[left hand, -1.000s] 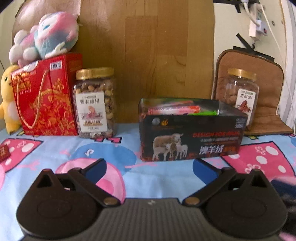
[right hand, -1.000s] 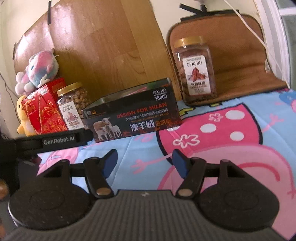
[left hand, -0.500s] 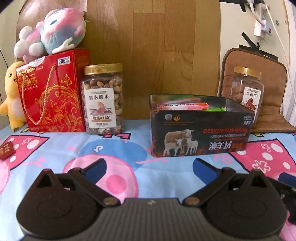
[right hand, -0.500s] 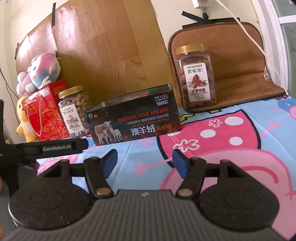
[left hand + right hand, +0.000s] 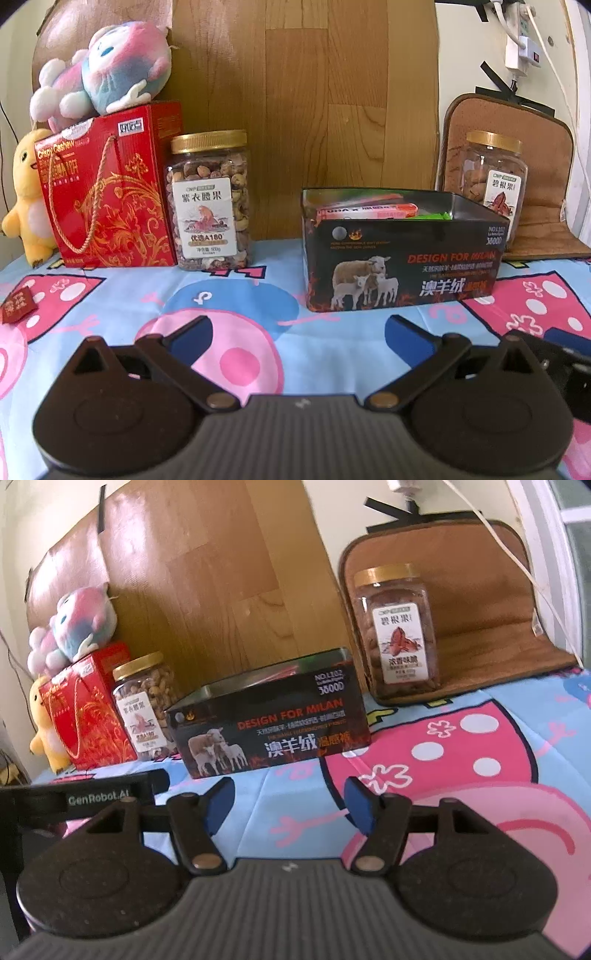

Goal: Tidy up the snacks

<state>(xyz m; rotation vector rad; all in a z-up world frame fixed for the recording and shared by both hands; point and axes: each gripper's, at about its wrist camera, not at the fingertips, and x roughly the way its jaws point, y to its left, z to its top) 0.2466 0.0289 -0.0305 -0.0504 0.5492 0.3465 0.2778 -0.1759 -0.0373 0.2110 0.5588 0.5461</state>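
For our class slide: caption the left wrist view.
Open left gripper faces a black tin of snacks between two nut jars.

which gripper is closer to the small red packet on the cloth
Left. The left gripper hovers with the red packet just off its left side; the right gripper sits further right, packet out of its view.

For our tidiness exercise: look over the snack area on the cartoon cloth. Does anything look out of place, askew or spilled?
One small red packet lies alone at the cloth's left edge, away from the black tin holding other snack packets. The two nut jars and the red gift box stand upright; nothing is spilled.
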